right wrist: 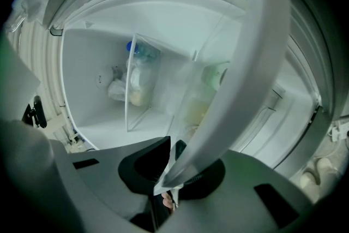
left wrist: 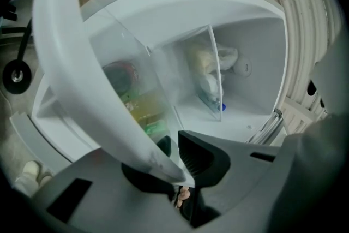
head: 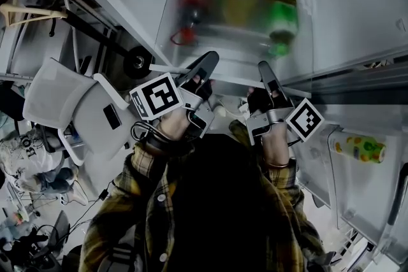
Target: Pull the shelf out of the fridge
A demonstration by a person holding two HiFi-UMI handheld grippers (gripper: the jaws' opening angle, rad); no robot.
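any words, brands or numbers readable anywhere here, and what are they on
No text can be read in any view.
Left marker cube and right marker cube: black-and-white square patterns only, no letters.
Green bottle in the shelf: label too blurred to read.
White packet at the right, with yellow and green print: too blurred to read.

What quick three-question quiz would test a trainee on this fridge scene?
1. True or false: the left gripper and the right gripper are both shut on the white front lip of the shelf.
2. The green bottle lies: A inside the shelf, B on the floor, C on the chair.
3. Fill in: the shelf's walls are ____, so its contents show.
Key: 1 true; 2 A; 3 see-through.
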